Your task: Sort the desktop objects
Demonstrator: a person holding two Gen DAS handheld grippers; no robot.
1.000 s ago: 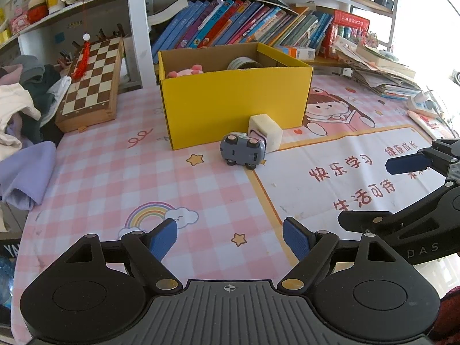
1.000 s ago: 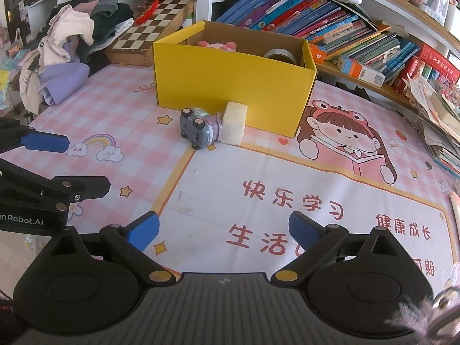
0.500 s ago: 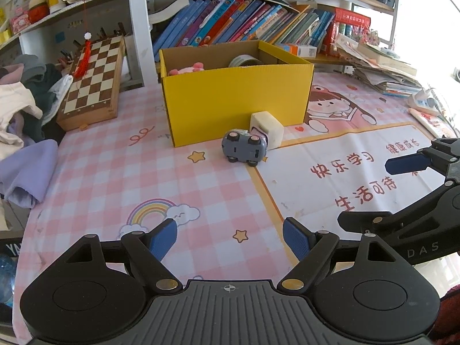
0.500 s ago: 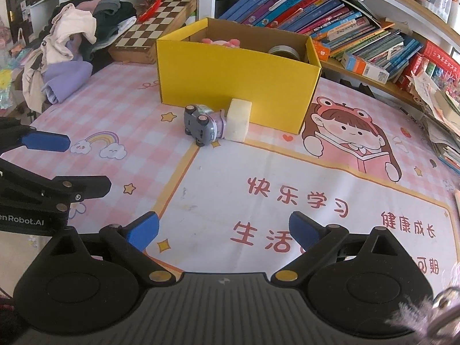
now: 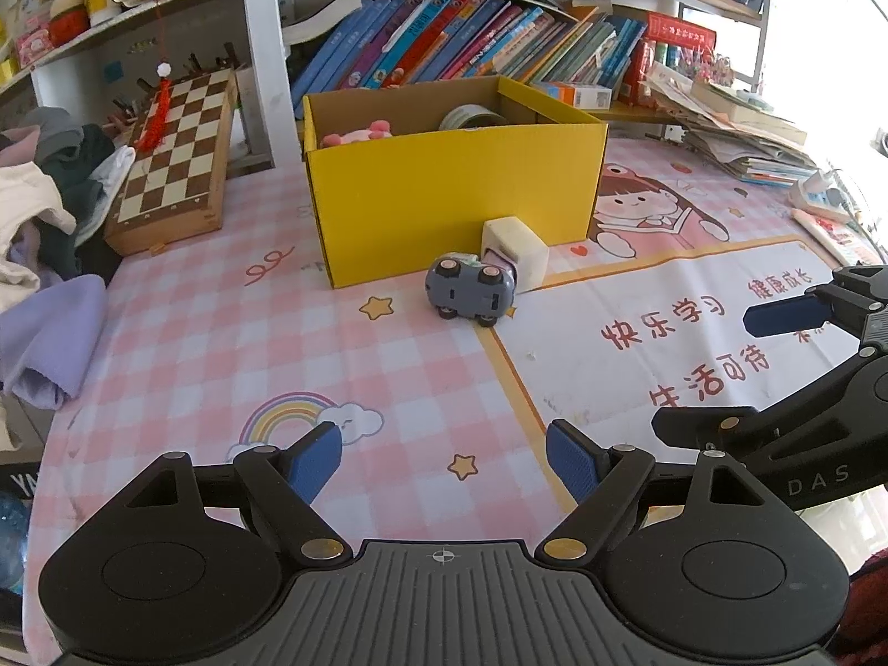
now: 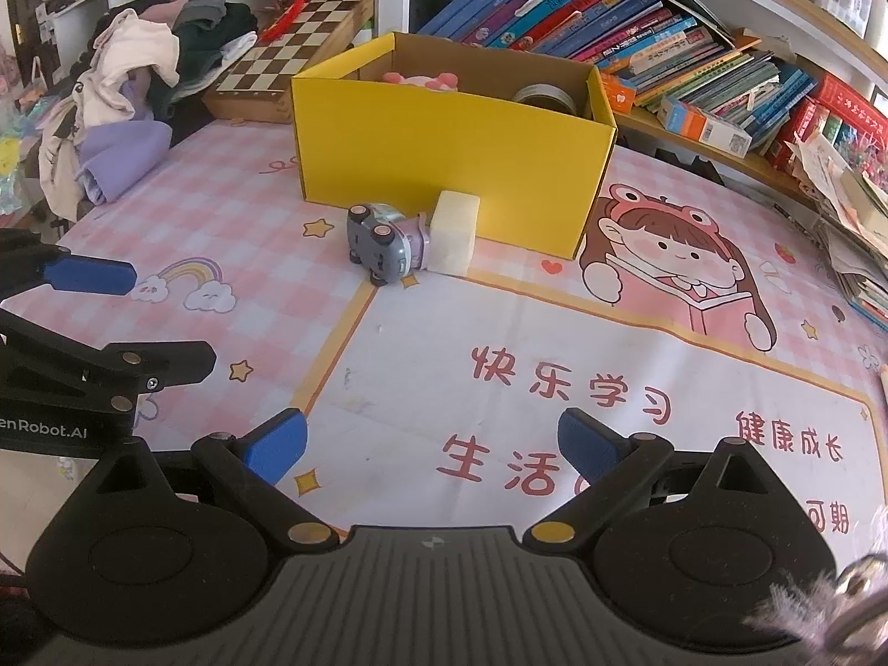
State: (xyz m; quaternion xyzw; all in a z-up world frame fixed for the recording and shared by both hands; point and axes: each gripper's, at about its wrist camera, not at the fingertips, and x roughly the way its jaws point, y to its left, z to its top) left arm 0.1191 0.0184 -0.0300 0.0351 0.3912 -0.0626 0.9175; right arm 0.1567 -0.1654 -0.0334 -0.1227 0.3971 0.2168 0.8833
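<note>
A grey toy car [image 5: 469, 291] lies on its side on the pink mat, touching a cream block [image 5: 514, 251] that stands against the yellow cardboard box [image 5: 449, 205]. The box holds a pink plush [image 5: 355, 135] and a tape roll [image 5: 472, 116]. The same car [image 6: 383, 247], block [image 6: 455, 233] and box [image 6: 449, 161] show in the right wrist view. My left gripper [image 5: 444, 460] is open and empty, well short of the car. My right gripper [image 6: 433, 444] is open and empty, further right on the mat.
A chessboard [image 5: 177, 155] lies left of the box beside a heap of clothes [image 5: 39, 222]. A shelf of books [image 5: 460, 50] runs behind the box. Stacked papers [image 5: 738, 127] lie at the right. The right gripper's finger [image 5: 788, 316] reaches into the left wrist view.
Both grippers have drawn slightly closer to the box, car and block. Both stay open. No object has moved.
</note>
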